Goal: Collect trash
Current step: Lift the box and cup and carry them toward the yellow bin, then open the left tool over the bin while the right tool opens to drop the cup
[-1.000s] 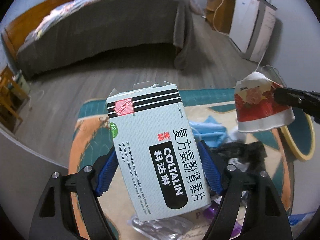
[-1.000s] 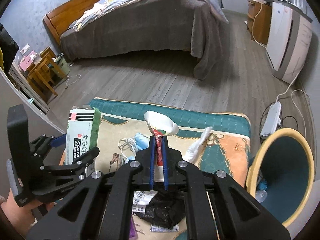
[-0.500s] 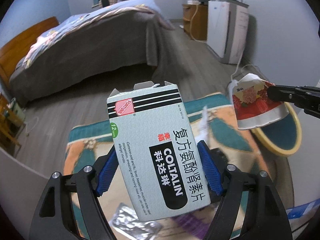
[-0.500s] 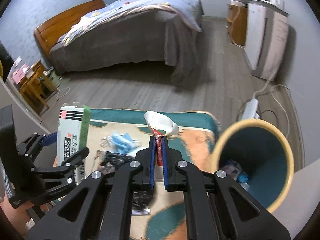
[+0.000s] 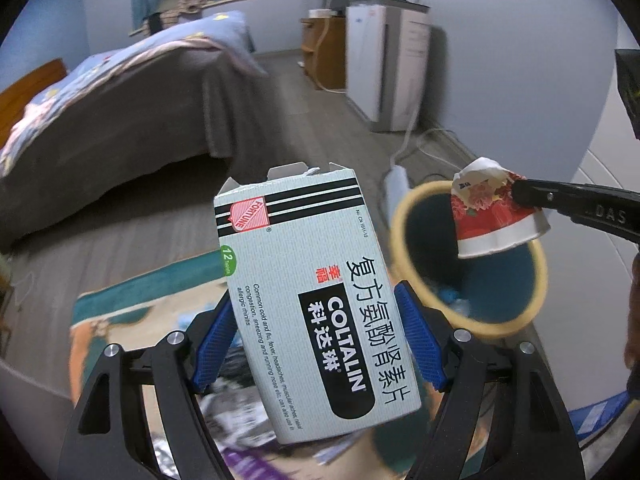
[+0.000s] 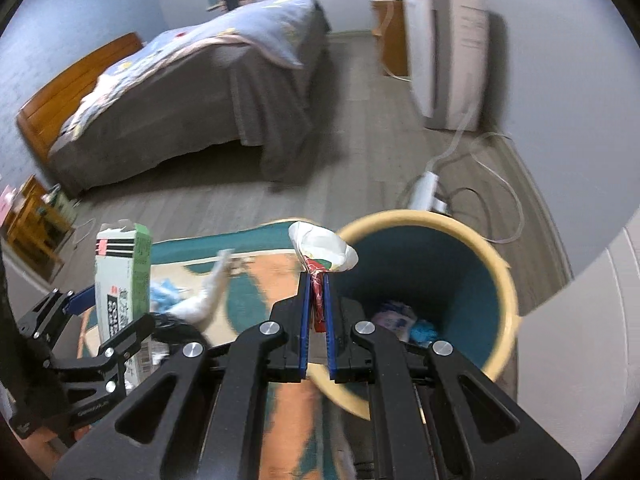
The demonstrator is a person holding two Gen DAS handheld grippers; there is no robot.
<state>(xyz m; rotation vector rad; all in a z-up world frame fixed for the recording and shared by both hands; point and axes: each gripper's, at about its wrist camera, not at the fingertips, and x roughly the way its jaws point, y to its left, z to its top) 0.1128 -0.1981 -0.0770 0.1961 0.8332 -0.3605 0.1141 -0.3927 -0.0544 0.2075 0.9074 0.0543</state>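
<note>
While left jaws clamp one medicine box (image 5: 312, 300), right jaws pinch one crushed cup (image 5: 494, 210) over one bin (image 6: 496, 280).

Two wrist fisheye views, both strongly curved at the rim, both pitched down and forward.

Left wrist: looks along the left gripper (image 5: 316, 344), whose fingers fill the lower frame; a medicine box (image 5: 316, 304) sits very near the lens and blocks the centre. The right gripper (image 5: 516, 196) enters from the right edge.

Right wrist: looks along the right gripper (image 6: 316, 304); the left gripper (image 6: 112, 320) shows low left.

Shared field: yellow-rimmed bin (image 5: 400, 224) (image 6: 508, 280), patterned rug (image 5: 120, 292) (image 6: 256, 276), bed (image 5: 120, 120) (image 6: 200, 100), white appliance (image 5: 384, 60) (image 6: 444, 48) against the far wall.
</note>
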